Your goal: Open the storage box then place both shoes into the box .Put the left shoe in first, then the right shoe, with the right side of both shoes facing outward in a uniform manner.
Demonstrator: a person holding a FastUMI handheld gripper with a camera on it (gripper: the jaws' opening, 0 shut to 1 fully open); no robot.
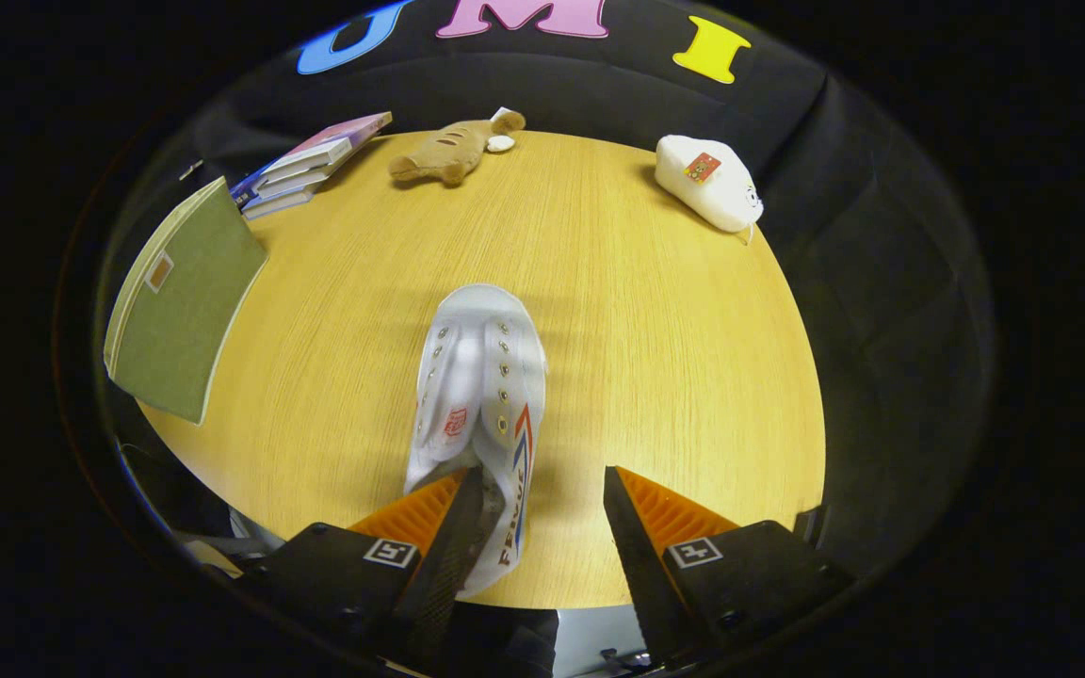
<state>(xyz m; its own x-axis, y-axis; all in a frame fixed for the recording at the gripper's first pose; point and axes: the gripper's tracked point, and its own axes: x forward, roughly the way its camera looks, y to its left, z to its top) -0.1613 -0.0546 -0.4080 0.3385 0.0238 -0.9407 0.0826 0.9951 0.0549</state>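
On the round wooden worktop (655, 377) lies a white canvas shoe (478, 395), toe pointing away, metal eyelets, red and blue side stripes. The gripper (542, 527) stands wide open, its left finger over the shoe's heel, holding nothing.

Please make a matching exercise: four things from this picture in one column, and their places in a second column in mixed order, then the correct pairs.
Things:
1. white shoe
2. green book
3. brown plush toy
4. white plush toy

Places:
A. far table edge, beside the stacked books
B. heel between the open claw fingers
C. far side, beyond the right finger
D. overhanging the table's left edge

Pairs: 1-B, 2-D, 3-A, 4-C
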